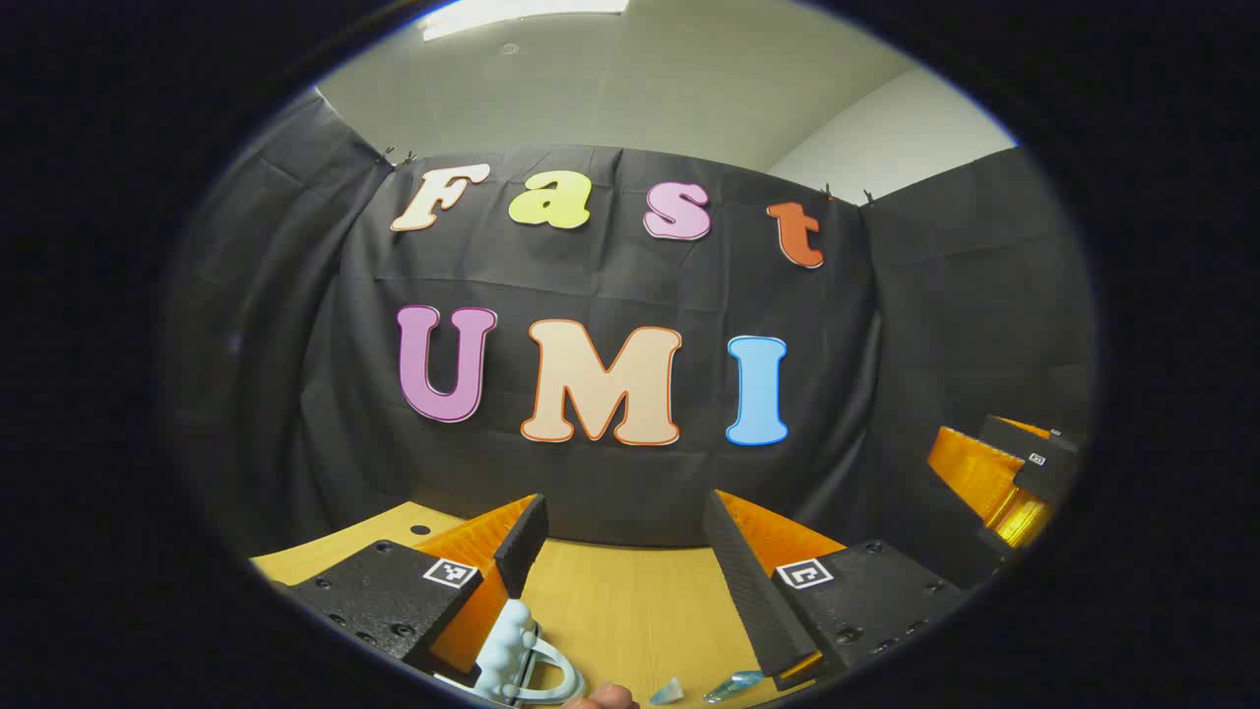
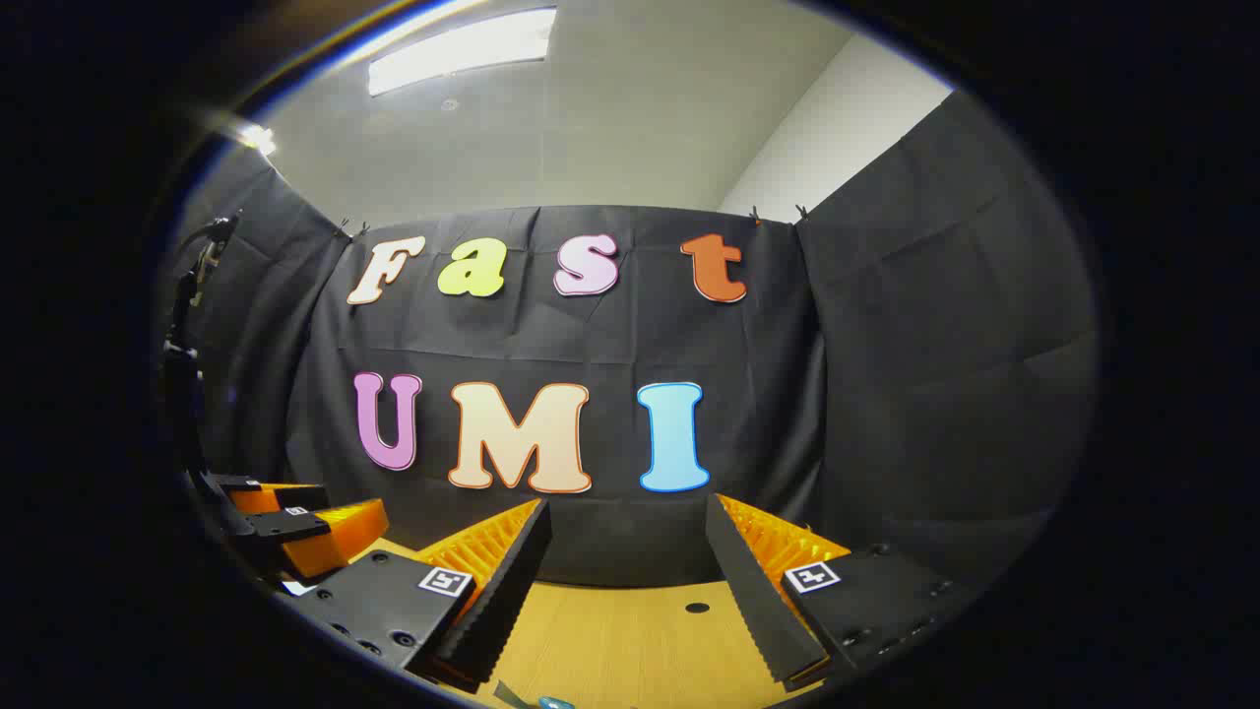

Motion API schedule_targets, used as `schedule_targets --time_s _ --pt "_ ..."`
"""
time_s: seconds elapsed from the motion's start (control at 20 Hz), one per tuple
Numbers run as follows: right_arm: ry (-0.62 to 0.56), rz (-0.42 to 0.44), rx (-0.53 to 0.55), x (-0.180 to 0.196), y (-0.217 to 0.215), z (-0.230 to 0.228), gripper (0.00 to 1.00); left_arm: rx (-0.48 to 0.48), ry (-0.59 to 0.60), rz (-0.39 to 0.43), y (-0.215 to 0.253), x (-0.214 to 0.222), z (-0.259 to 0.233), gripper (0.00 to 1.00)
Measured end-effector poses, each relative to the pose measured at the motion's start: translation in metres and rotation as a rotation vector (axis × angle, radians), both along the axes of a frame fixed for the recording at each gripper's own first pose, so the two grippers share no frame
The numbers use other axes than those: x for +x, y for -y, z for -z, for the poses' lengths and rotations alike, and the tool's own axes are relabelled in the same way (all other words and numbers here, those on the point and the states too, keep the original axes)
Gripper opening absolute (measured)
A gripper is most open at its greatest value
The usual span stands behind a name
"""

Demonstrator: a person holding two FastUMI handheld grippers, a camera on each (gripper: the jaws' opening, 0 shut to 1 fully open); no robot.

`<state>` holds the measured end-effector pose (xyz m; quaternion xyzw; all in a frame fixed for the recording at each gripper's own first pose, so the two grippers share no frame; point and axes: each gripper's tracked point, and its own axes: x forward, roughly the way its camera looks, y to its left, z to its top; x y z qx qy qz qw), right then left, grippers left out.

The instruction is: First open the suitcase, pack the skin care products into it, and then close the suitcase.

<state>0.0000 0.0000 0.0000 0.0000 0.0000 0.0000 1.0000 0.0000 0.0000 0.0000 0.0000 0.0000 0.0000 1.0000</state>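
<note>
The left tool (image 1: 625,547) stands with its fingers (image 1: 520,542) spread wide apart over the wooden table (image 1: 630,611), nothing between them. At the bottom left of the frame a pale blue bumpy bottle (image 1: 507,650) lies beside a white ring-shaped piece (what it belongs to is unclear). Two small clear blue bits (image 1: 733,684) lie at the bottom centre. The right tool (image 1: 1014,483) shows at the right edge.

No readable text or labels

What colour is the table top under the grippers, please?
The table top is light yellowish wood. It shows best in the right gripper view.
</note>
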Motion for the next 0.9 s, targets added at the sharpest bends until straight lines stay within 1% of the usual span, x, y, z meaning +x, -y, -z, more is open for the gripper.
schedule_targets --time_s 0.25,0.35,0.4,0.45,0.6,0.65,0.7,0.8,0.9 --pt "-0.021 -0.015 0.020 0.006 0.003 0.013 1.00 0.035 -0.030 -0.021 -0.004 -0.004 0.016 0.94" --pt "-0.031 -0.034 0.025 0.007 0.002 0.020 0.99 0.049 -0.046 -0.025 -0.003 -0.004 0.025 0.94" --pt "-0.037 -0.045 0.022 0.008 0.004 0.024 0.99 0.052 -0.061 -0.030 -0.003 -0.005 0.034 0.92" --pt "-0.043 -0.056 0.022 0.008 0.005 0.028 0.99 0.056 -0.082 -0.038 -0.004 -0.006 0.043 0.94" --pt "-0.071 -0.109 0.036 0.009 0.009 0.044 0.99 0.080 -0.183 -0.106 -0.018 -0.012 0.088 0.94" --pt "-0.085 -0.125 0.043 0.010 0.012 0.051 0.97 0.090 -0.226 -0.129 -0.023 -0.016 0.104 0.94" --pt "-0.091 -0.129 0.045 0.012 0.015 0.055 0.99 0.096 -0.262 -0.143 -0.027 -0.019 0.121 0.94" --pt "-0.116 -0.106 0.036 0.017 0.028 0.065 0.99 0.094 -0.351 -0.145 -0.029 -0.026 0.158 0.95" --pt "-0.119 -0.080 0.031 0.020 0.034 0.066 0.99 0.083 -0.438 -0.117 -0.029 -0.029 0.191 0.95"
